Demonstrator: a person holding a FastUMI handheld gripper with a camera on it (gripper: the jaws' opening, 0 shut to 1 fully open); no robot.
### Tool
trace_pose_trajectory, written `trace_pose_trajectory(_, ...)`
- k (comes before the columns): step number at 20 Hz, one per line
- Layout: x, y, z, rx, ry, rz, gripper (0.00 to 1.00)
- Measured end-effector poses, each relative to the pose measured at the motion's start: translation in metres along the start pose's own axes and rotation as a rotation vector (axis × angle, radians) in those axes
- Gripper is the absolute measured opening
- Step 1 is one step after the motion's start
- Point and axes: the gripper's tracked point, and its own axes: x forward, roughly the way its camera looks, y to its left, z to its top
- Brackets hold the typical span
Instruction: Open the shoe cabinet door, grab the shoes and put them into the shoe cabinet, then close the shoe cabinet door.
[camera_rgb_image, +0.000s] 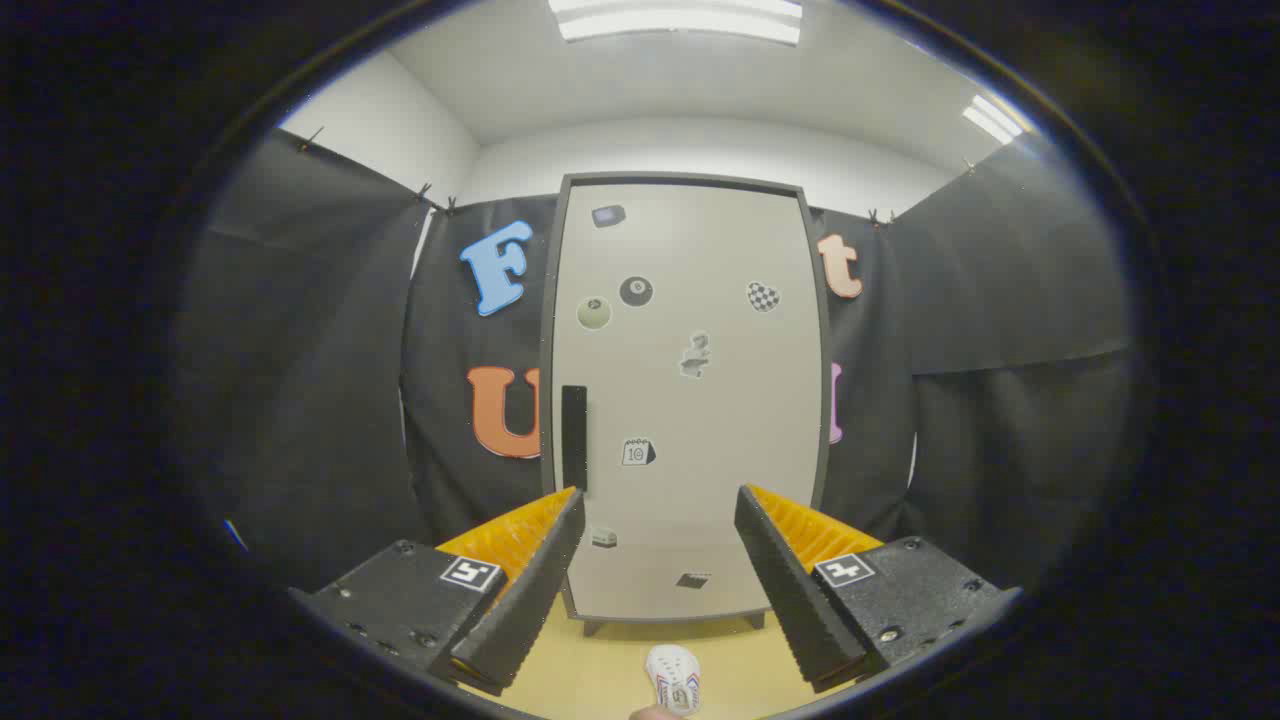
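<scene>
A tall pale-grey shoe cabinet (690, 400) stands straight ahead against the booth wall, its door shut and dotted with small stickers. A black vertical handle (574, 437) sits near the door's left edge, just above my left fingertip. A small white shoe (673, 680) with coloured marks lies on the yellow floor between and below my fingers, in front of the cabinet. My gripper (660, 510) is open, its black and orange fingers (530, 565) spread wide with nothing between them, some way short of the door.
Black cloth walls close in on the left and right of the cabinet. The cabinet rests on short feet (595, 627) above the yellow floor (600, 670). Something skin-toned (655, 713) peeks in just below the shoe.
</scene>
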Motion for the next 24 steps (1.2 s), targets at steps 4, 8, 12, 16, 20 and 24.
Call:
trace_pose_trajectory(4, 0.002, -0.009, -0.001, -0.002, 0.004, -0.01, 0.99)
trace_pose_trajectory(8, 0.005, -0.02, -0.001, 0.008, 0.008, -0.024, 0.99)
trace_pose_trajectory(12, 0.012, -0.029, -0.004, 0.025, 0.022, -0.034, 0.99)
trace_pose_trajectory(16, 0.027, -0.022, -0.003, 0.036, 0.012, 0.001, 0.99)
trace_pose_trajectory(20, 0.052, -0.017, -0.009, 0.069, 0.051, 0.002, 0.99)
trace_pose_trajectory(24, 0.094, 0.004, 0.001, 0.115, 0.026, 0.07, 0.99)
